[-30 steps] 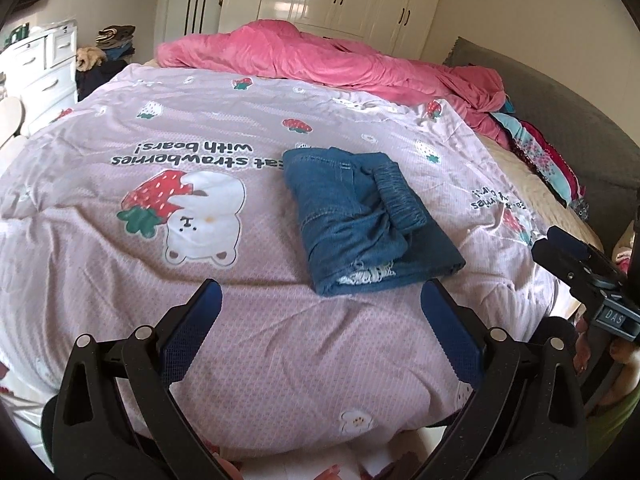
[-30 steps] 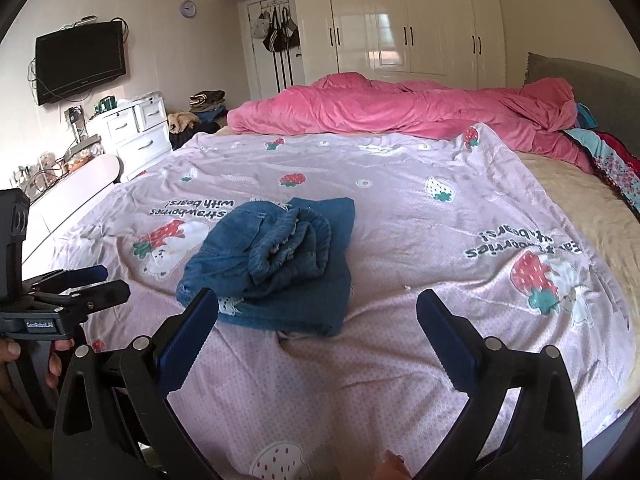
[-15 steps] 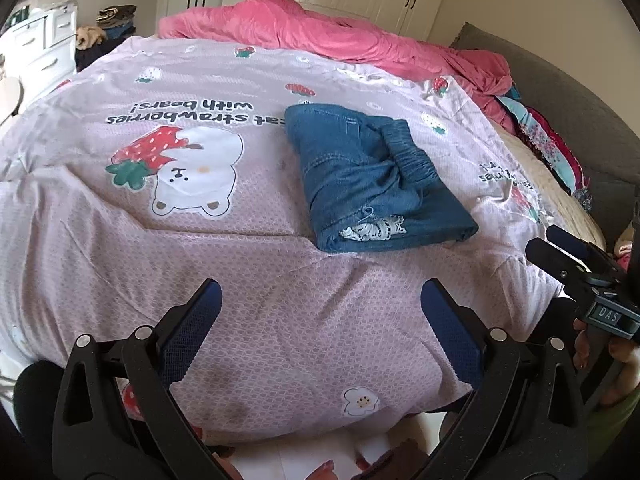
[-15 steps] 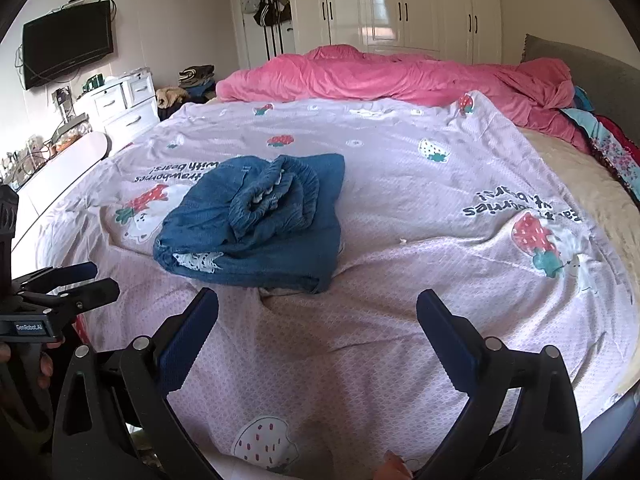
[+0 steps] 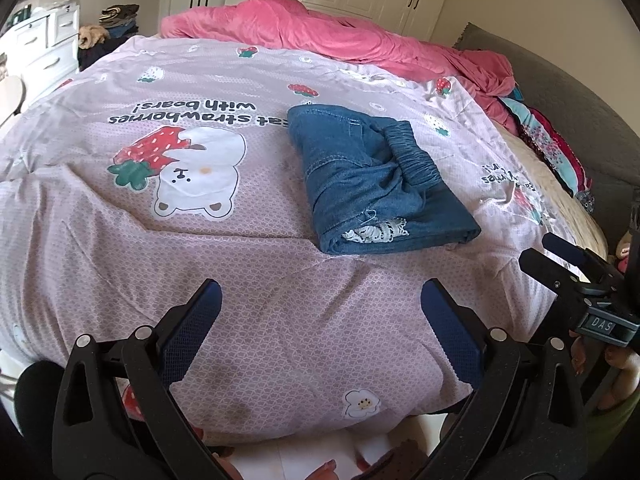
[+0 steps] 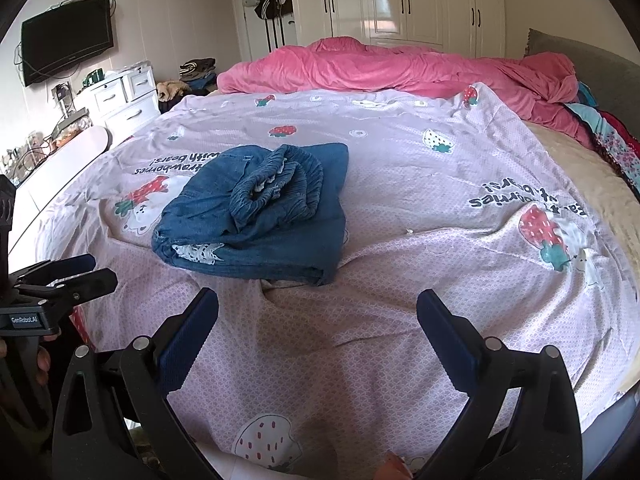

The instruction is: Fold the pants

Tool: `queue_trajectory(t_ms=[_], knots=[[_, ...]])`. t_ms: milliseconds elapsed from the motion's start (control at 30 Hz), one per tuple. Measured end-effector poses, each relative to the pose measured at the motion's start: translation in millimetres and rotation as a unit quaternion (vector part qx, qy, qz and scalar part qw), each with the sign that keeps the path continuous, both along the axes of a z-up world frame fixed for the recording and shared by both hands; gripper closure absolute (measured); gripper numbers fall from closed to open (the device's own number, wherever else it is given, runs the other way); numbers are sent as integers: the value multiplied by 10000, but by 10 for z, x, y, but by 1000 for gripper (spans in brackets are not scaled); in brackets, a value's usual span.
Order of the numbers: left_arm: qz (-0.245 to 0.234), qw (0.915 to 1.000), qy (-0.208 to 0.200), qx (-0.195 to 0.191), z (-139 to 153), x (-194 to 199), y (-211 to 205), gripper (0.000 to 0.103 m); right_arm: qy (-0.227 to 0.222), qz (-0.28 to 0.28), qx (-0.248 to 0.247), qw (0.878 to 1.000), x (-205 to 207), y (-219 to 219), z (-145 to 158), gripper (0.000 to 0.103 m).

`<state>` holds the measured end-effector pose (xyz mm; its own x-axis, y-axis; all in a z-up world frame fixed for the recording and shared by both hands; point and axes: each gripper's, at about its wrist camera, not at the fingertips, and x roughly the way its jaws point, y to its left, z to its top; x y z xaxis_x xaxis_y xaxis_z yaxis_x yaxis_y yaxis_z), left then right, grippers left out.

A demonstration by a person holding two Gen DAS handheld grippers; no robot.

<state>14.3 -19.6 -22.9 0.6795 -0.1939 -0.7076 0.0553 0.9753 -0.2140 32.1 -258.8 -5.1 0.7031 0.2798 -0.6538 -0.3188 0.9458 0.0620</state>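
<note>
Both cameras had drawn back toward the bed's near edge since the earlier frames, so the folded pants [image 5: 372, 184] sat farther up the view.

Left wrist view: the left gripper [image 5: 320, 320] was spread wide and held nothing, hovering above the lilac quilt [image 5: 120, 232] short of the bundle. The pants lay as a compact rectangle near the quilt's centre, elastic waistband on top, a scrap of white lace showing at the near fold. The right gripper [image 5: 560, 256] appeared at the right edge with its jaws nearly together and nothing between them.

Right wrist view: the right gripper [image 6: 316, 320] stood fully open and empty, well clear of the pants [image 6: 264, 216]. The left gripper [image 6: 68, 272] showed at left.

Judgement: folding appeared complete. To finish well, press the puckered waistband flat and tuck the lace inside.
</note>
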Motion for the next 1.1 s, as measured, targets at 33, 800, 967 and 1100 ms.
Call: queue_trajectory(t_ms=[33, 800, 967, 1100], knots=[[5, 10000, -1, -1, 2, -2, 1, 9, -2, -10, 2, 10000, -1, -2, 1, 4], [95, 9999, 11, 46, 41, -6, 8, 9, 70, -78, 7, 9999, -8, -25, -22, 4], [107, 9999, 9, 55, 43, -11, 7, 9, 73, -85, 9, 9999, -8, -28, -22, 4], [95, 9999, 8, 48, 43, -10, 6, 9, 77, -94, 2, 9999, -11, -29, -24, 4]])
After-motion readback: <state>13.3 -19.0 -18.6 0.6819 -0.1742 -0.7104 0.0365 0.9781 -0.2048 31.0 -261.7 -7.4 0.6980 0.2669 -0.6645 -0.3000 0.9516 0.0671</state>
